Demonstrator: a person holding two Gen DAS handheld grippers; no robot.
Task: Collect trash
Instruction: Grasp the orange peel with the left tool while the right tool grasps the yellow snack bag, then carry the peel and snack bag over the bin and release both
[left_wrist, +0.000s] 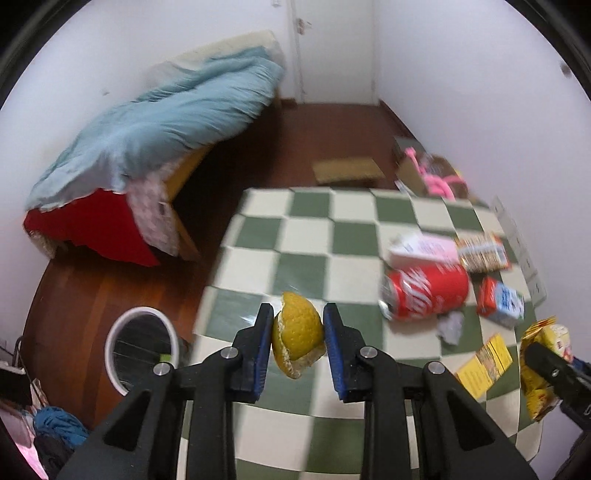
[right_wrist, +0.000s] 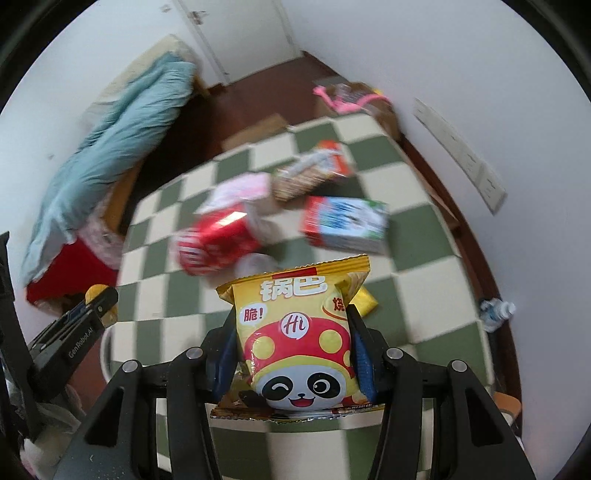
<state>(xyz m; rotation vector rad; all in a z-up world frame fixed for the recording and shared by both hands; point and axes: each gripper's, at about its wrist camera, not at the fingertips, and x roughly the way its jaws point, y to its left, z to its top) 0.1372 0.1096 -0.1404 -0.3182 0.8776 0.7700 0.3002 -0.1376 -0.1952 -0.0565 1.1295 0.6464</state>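
Left gripper (left_wrist: 298, 341) clamps a lemon peel (left_wrist: 298, 339) above the table's (left_wrist: 314, 236) left edge; right gripper (right_wrist: 293, 354) grips a yellow snack bag (right_wrist: 295, 343) over its near edge; the white bin (left_wrist: 142, 347) on the floor beside the table holds something green, too small to identify.

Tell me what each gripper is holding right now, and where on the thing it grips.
The left gripper pinches a lemon peel across its middle. The right gripper clamps a yellow snack bag by its two side edges, low on the bag.
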